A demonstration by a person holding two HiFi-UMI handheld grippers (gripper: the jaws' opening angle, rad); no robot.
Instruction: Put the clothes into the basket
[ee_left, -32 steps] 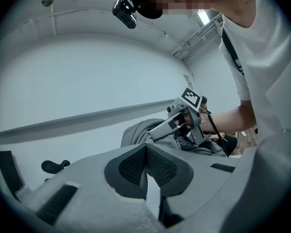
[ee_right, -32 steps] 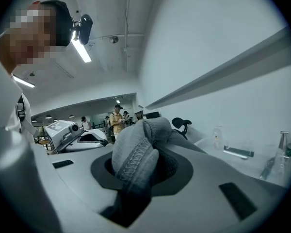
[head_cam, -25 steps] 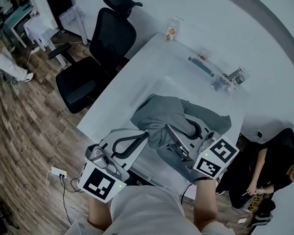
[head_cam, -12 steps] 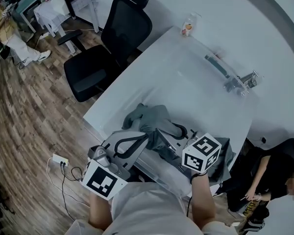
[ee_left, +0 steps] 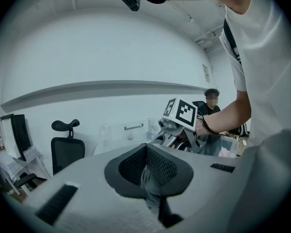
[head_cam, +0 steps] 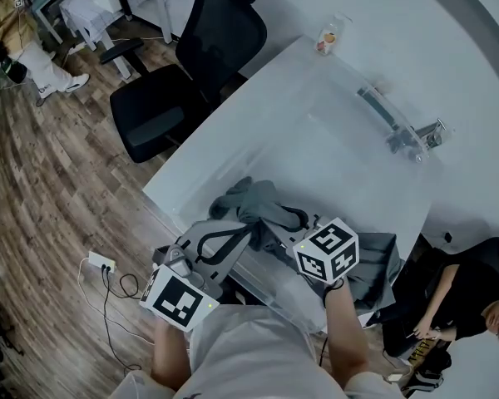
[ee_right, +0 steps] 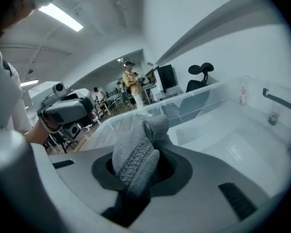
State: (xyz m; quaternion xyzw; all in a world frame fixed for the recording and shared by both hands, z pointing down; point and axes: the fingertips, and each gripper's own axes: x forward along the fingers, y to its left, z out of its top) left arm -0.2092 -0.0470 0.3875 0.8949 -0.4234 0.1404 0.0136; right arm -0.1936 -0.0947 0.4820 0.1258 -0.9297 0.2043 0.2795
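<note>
Clothing, one grey garment (head_cam: pixel 258 199), is bunched at the near end of the clear basket (head_cam: pixel 349 152) on the desk (head_cam: pixel 224 144). The left hand-held gripper (ee_left: pixel 148 177) pinches a thin fold; the right hand-held gripper (ee_right: pixel 135 173) clamps its ribbed cuff.

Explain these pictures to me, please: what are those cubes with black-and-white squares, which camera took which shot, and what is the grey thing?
There is no robot here. A person holds a hand tool, called a gripper, in each hand. Each marker cube is simply part of its tool. The head view comes from a camera on the person's head, looking down. The other two views come from cameras riding on the left gripper and the right gripper, each looking along its own two fingers. Both grippers are shut on a grey garment, holding it at the near end of a clear basket that sits on a white table. A black office chair stands beside the table.
</note>
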